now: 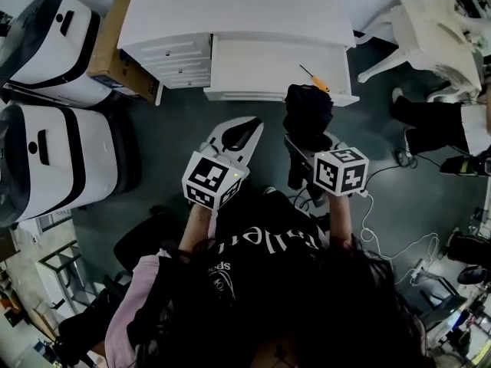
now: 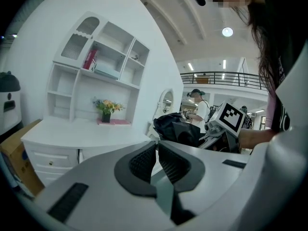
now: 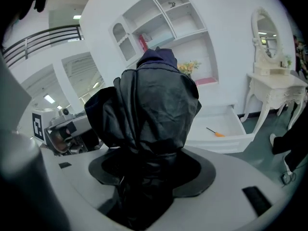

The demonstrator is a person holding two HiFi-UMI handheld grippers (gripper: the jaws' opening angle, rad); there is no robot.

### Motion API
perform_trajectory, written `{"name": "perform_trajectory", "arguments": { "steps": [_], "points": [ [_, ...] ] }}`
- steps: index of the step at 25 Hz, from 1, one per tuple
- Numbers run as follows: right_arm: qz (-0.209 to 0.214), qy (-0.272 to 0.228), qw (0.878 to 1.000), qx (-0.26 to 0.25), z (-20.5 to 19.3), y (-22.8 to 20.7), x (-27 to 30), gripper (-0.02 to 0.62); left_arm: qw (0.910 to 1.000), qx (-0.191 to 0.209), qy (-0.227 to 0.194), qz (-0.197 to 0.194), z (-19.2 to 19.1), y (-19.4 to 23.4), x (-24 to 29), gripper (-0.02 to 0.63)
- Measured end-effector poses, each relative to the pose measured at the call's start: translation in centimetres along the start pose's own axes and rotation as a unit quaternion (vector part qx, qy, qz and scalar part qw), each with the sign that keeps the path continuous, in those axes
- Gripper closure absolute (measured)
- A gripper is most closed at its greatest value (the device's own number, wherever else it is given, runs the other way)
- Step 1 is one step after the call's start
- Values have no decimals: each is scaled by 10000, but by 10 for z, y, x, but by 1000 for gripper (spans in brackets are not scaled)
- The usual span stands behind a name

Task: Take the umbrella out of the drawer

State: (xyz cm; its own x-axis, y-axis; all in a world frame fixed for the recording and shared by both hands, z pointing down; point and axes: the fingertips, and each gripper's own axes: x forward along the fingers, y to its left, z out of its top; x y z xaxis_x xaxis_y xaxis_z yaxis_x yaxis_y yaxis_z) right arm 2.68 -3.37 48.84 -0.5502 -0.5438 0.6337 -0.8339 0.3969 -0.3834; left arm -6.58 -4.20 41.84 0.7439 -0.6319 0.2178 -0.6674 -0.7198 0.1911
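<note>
Black folded umbrella (image 1: 308,117): pinched upright in right hand-held gripper (image 1: 307,153), out of the drawer (image 1: 261,67), above the floor just before it. Drawer: pulled open from white desk (image 1: 230,10), holding an orange screwdriver (image 1: 314,78). Left hand-held gripper (image 1: 238,133): pressed together, empty.

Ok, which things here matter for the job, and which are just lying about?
For the job:
- umbrella, clamped in the right gripper
- open drawer
- left gripper, jaws together, empty

Lying about:
- screwdriver, in the drawer
- cardboard box, beside the cabinet
- flowers, on the shelf
</note>
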Motion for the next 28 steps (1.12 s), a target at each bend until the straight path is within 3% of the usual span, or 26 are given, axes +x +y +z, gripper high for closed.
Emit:
{"name": "perform_trajectory", "arguments": {
  "steps": [17,28],
  "points": [
    [223,-208,9995,-27,-117,0,-121,314,9998,48,-4,176,-45,-172,-48,578],
    [543,-340,9979,-118,-145,39,-137,314,9983,92,70,575,-62,-197,-103,578]
  ]
}}
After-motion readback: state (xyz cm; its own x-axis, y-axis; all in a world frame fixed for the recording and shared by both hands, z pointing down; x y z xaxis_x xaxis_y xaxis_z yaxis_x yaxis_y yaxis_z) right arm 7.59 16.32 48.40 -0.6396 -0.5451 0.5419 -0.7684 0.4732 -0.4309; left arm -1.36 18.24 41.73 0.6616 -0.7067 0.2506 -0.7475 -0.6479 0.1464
